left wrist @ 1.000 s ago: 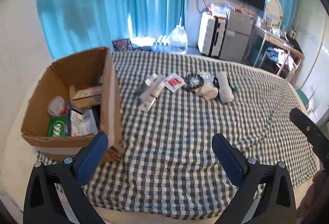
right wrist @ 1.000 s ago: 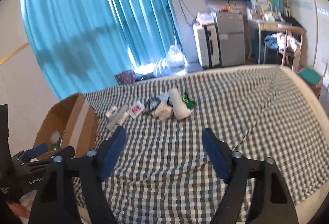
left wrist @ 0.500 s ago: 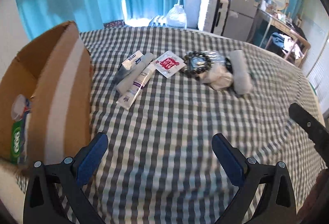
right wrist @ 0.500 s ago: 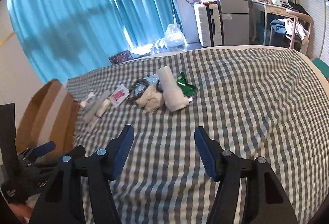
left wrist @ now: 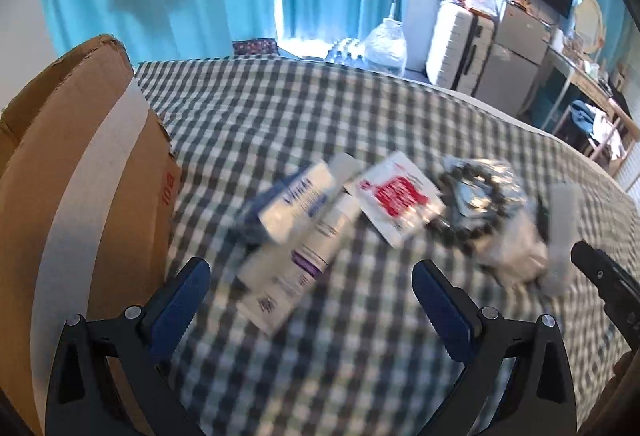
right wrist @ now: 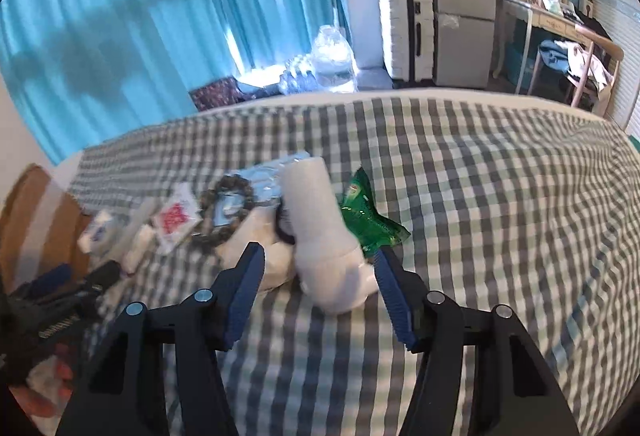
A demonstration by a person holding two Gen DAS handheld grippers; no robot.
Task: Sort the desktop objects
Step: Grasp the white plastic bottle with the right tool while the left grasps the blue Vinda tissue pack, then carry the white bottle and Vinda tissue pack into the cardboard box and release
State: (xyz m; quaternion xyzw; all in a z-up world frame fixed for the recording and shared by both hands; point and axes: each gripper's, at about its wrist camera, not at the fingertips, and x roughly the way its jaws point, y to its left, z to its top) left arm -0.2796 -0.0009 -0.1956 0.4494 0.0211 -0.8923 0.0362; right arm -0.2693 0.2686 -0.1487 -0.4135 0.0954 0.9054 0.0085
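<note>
White roll lies mid-bed on the checked cloth, between your right gripper's closing jaws, pads not yet pressing it. Your left gripper hangs wide open over the tubes, beside the cardboard box.

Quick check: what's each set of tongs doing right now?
Left tongs: open, empty, above the tubes.
Right tongs: closing around the white roll, pads not yet on it.
</note>
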